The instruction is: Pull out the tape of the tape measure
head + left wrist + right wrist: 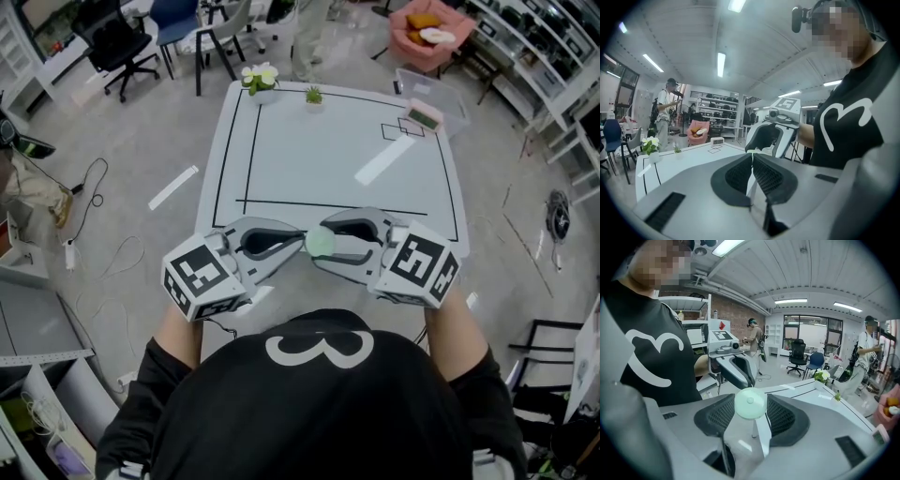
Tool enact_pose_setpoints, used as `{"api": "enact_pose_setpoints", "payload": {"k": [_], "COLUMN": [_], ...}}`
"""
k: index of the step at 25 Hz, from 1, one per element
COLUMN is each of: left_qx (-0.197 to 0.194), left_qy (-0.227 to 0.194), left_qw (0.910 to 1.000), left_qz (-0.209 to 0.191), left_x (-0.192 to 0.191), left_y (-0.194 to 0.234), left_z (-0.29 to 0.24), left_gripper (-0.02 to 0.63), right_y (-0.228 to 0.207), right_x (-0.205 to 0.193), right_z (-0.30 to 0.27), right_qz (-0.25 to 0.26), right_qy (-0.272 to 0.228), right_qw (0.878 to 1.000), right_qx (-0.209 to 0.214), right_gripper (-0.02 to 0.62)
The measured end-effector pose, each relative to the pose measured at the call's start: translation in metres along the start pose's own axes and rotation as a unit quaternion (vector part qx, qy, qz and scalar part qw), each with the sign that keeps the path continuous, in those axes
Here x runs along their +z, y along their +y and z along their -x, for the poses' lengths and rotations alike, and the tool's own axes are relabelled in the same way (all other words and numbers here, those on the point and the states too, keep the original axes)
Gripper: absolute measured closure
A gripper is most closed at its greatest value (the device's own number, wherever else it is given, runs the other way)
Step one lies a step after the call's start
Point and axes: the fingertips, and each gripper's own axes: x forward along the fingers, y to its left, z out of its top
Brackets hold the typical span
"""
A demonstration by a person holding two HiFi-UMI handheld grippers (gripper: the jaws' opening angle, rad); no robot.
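A round pale green tape measure (321,242) sits between the pads of my right gripper (325,243), which is shut on it; the right gripper view shows its disc (750,403) upright at the jaw tips. My left gripper (302,240) faces it tip to tip, just left of the case. Its pads (740,173) are pressed together with a thin pale strip (751,180) pinched edge-on between them, which looks like the tape's end. Both grippers hang over the near edge of the white table (328,150).
Black lines mark out the tabletop. At its far edge stand a pot of white flowers (260,80), a small green plant (314,96) and a small box (424,115). Office chairs (122,47) and a pink armchair (427,28) stand beyond. A person (665,112) stands further back.
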Motion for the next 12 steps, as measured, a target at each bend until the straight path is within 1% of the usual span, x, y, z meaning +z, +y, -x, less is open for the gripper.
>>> {"api": "enact_pose_setpoints", "payload": {"k": [6, 12], "left_qx": [0.003, 0.018], "left_qy": [0.001, -0.004], "left_qw": [0.9999, 0.9992], "left_qz": [0.016, 0.037], "left_x": [-0.0036, -0.0086], "left_y": [-0.0004, 0.0039], "left_z": [0.0011, -0.0002], "left_gripper": [0.598, 0.600], "right_y": [0.0024, -0.0006], "right_x": [-0.0022, -0.0071], "right_z": [-0.0016, -0.0051], "right_qz": [-0.022, -0.038], "right_qy": [-0.001, -0.003], "right_qw": [1.000, 0.999], "right_qx": [-0.010, -0.010], "right_gripper": [0.373, 0.373]}}
